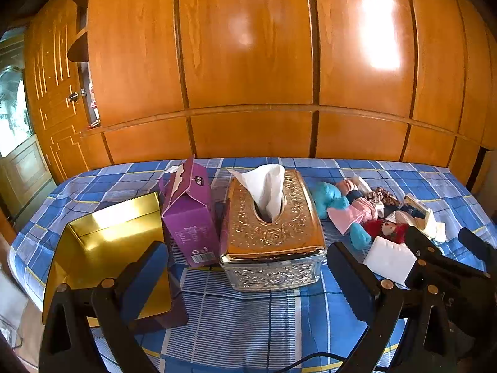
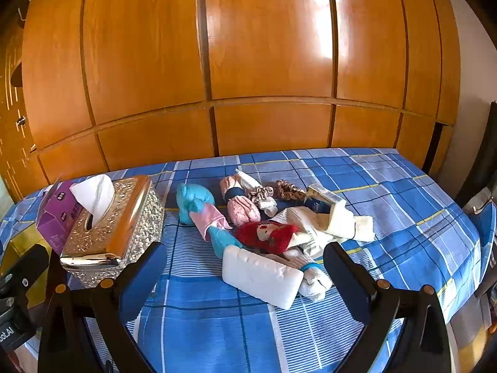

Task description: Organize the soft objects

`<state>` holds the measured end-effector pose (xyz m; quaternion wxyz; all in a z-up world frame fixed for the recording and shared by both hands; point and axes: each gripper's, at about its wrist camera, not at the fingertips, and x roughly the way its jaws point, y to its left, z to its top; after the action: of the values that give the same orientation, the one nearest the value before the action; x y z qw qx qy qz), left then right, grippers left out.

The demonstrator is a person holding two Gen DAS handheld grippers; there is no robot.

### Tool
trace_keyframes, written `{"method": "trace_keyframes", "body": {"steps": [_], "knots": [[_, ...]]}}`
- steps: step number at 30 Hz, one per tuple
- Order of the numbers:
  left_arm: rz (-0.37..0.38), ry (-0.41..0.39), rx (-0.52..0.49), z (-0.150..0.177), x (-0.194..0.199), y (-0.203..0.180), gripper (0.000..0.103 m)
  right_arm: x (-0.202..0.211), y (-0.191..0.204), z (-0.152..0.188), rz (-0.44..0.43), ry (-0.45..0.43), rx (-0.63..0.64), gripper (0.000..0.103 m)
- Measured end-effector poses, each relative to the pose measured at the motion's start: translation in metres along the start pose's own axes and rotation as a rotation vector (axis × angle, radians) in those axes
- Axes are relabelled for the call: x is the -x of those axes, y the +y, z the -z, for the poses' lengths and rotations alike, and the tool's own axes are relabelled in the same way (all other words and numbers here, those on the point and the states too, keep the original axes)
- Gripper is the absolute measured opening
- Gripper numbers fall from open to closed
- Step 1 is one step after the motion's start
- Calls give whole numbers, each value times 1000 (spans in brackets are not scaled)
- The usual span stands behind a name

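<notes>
A heap of soft items lies on the blue checked bed cover (image 2: 388, 192): a turquoise plush with pink cloth (image 2: 202, 211), a pink fluffy sock (image 2: 240, 208), a red-haired doll (image 2: 273, 233), scrunchies (image 2: 289, 191), cream cloths (image 2: 338, 220) and a white sponge pad (image 2: 261, 275). My right gripper (image 2: 245, 275) is open just in front of the white pad, holding nothing. My left gripper (image 1: 248, 275) is open before the gold tissue box (image 1: 273, 227), also holding nothing. The same heap (image 1: 372, 214) shows at the right of the left wrist view, where the right gripper (image 1: 444, 245) partly covers it.
A gold open box (image 1: 102, 248) and a torn purple carton (image 1: 189, 214) stand left of the tissue box. A wooden wardrobe (image 2: 248, 62) runs behind the bed. A door (image 1: 52, 99) is at far left. Bare bed cover lies to the right of the heap.
</notes>
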<state>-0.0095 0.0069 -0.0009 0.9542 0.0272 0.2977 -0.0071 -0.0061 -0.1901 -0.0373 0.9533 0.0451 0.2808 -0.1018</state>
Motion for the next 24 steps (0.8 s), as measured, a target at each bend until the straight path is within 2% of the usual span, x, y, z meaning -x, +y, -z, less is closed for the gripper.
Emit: {"method": "trace_keyframes", "body": {"steps": [3, 6, 8, 12, 20, 24], "knots": [[35, 5, -20, 0, -2, -5, 103, -2, -10, 2, 17, 1, -7, 103], [133, 14, -38, -2, -6, -9, 103, -7, -29, 4, 26, 10, -49, 103], [194, 47, -70, -6, -12, -16, 103, -10, -45, 7, 50, 11, -52, 103], [297, 104, -145, -15, -24, -39, 103, -19, -89, 17, 92, 67, -128, 103], [443, 201, -353, -13, -56, -117, 101, -26, -158, 46, 189, 195, -232, 103], [496, 264, -435, 1, -77, -154, 96, -28, -169, 51, 172, 256, -280, 103]]}}
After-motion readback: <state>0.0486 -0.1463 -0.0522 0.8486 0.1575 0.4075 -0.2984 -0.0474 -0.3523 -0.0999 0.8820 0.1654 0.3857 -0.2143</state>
